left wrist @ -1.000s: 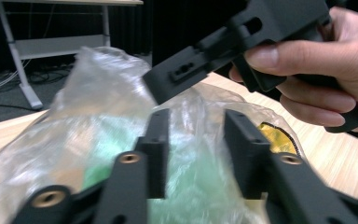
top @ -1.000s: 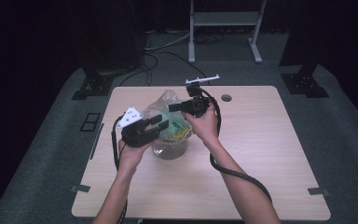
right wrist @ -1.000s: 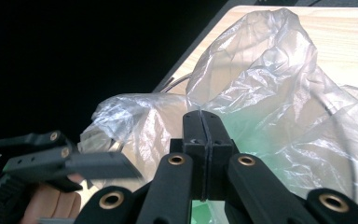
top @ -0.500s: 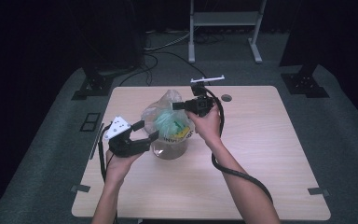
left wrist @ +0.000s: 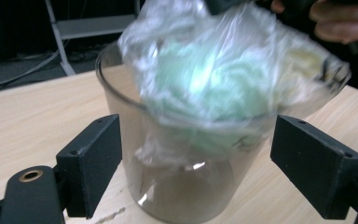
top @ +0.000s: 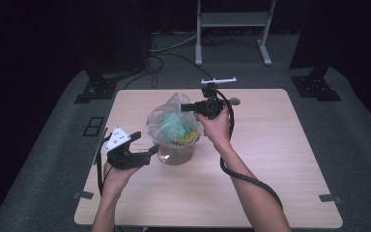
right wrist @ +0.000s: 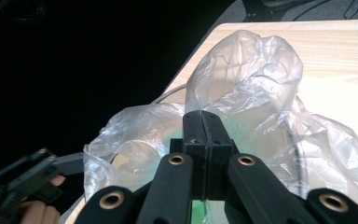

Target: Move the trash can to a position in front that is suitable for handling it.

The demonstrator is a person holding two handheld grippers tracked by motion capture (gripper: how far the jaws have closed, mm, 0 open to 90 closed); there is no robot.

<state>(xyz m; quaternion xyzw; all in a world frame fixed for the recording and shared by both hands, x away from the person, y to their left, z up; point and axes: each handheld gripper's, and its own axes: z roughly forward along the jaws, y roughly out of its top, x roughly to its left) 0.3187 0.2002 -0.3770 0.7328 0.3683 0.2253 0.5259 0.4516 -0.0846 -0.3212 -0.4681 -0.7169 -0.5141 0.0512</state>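
Black jaws of your left gripper [top: 142, 150] stand wide apart and have just been opening; nothing is pressed between them. In the left gripper view the two pads [left wrist: 93, 163] flank the lower wall of the clear cup [left wrist: 186, 186] without touching it, with the cup a little way ahead of them. In the high view your left hand [top: 116, 171] holds this gripper low over the table [top: 280, 164], forearm coming in from the near edge, the jaws pointing level toward the cup [top: 176, 154] just to their right.

Your right gripper [top: 186, 107] is closed on the plastic bag [top: 174, 121]: in the right gripper view the two pads [right wrist: 205, 135] meet flat with a thin fold of the film [right wrist: 247, 79] pinched between them. Your right hand [top: 217, 125] holds this gripper higher than the left one, above the far rim of the cup, jaws pointing level toward the left of the high view; the forearm runs diagonally up from the lower right, and the cable [top: 251, 181] loops along it.

The bag, clear and crumpled, holds a pale green bundle [left wrist: 205, 79] and sits in the mouth of the cup, its top bulging above the rim and drawn upward at the pinched fold. The cup stands upright on the wooden table, left of its middle. Beyond the far table edge, a metal stand [top: 232, 21] rests on the dark floor [top: 348, 125].
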